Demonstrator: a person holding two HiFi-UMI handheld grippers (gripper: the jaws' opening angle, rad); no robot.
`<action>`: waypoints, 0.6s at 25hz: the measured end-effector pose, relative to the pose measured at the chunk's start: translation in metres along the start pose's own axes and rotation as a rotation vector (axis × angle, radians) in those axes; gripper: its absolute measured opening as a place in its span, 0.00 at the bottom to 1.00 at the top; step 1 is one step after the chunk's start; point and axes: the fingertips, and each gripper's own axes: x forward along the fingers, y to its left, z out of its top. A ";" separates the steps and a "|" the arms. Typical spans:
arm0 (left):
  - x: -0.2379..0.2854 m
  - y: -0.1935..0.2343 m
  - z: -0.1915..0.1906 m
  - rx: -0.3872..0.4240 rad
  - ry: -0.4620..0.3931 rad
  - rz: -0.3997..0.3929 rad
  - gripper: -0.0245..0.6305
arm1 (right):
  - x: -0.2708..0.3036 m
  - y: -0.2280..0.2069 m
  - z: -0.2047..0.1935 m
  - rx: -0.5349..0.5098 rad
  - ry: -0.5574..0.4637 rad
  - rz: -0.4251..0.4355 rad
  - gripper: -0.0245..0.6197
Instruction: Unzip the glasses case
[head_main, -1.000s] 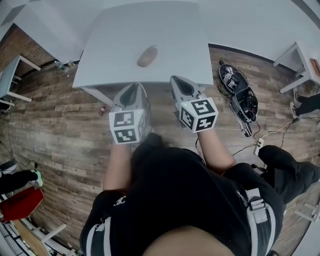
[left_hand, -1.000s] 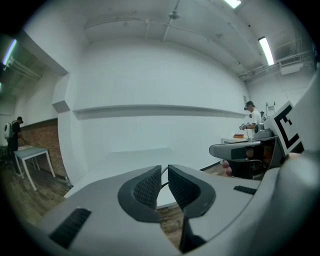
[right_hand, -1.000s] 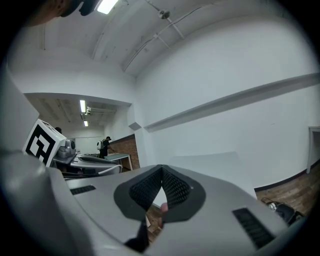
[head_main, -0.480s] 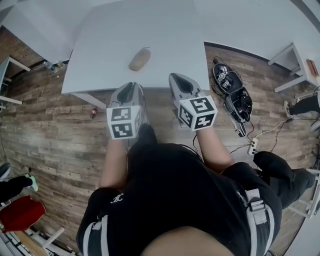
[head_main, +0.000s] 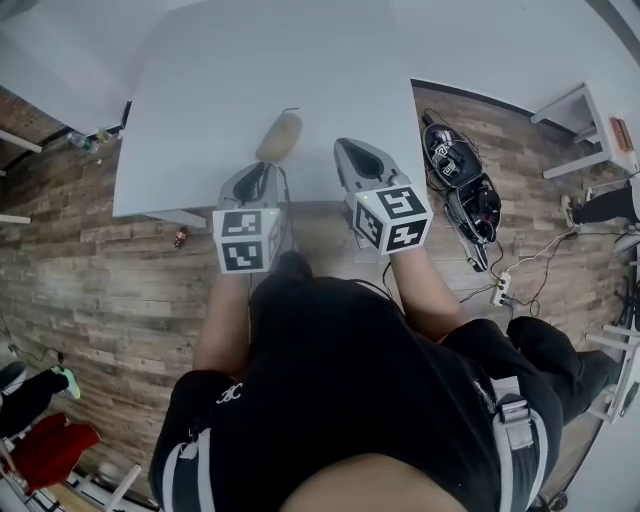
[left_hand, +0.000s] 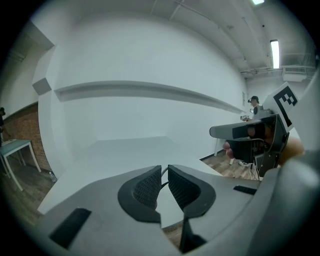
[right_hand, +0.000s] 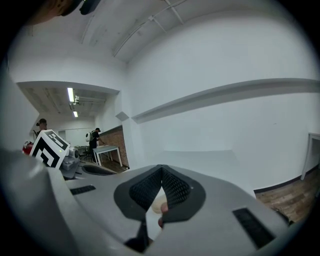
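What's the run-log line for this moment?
phase: pre-grasp | glasses case: on table, not gripped | left gripper: jaws barely apart, empty | right gripper: jaws shut, empty

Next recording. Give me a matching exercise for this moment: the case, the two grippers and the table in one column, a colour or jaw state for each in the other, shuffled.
Things
1. case
2. left gripper
3. right gripper
4. table

States
A. jaws shut
B. white
C. tan, lying on the table
D. jaws slightly apart

Pairs: 1-C, 2-D, 3-A, 4-B
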 end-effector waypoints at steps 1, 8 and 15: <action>0.008 0.009 0.001 0.000 0.007 -0.006 0.10 | 0.013 -0.001 0.003 -0.003 0.005 -0.001 0.05; 0.063 0.065 -0.026 0.186 0.177 -0.133 0.10 | 0.108 0.012 0.010 -0.022 0.050 -0.013 0.05; 0.117 0.100 -0.071 0.193 0.288 -0.219 0.10 | 0.176 0.010 -0.007 -0.024 0.119 -0.042 0.05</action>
